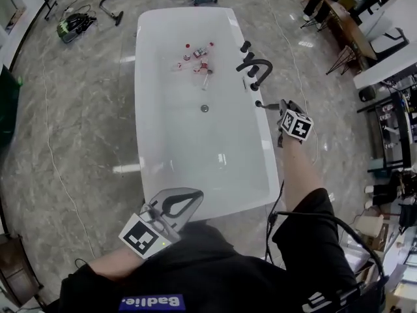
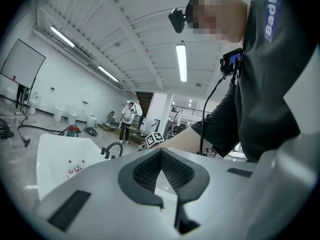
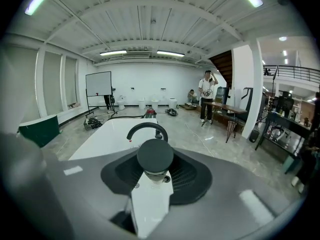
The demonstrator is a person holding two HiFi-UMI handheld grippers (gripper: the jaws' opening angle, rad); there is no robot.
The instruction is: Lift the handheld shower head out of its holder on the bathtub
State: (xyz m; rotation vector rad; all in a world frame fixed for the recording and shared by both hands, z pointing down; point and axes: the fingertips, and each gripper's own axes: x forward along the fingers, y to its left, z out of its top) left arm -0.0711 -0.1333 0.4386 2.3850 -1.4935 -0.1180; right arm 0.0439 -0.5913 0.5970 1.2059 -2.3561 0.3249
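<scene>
The bathtub (image 1: 195, 149) is showing plain glossy white against a floor (image 1: 65, 109) that is running grey with pale marbled veins, and the faucet (image 1: 256, 67) is standing out black. The shower head (image 3: 155, 155) is showing a dark grey round face over a white body, while the small bottles (image 1: 199, 60) in the tub are looking red and white, as far as their size allows. The left tool (image 1: 194, 194) and right tool (image 1: 272, 105) are showing pale grey shells with black pads and black-and-white square markers.
</scene>
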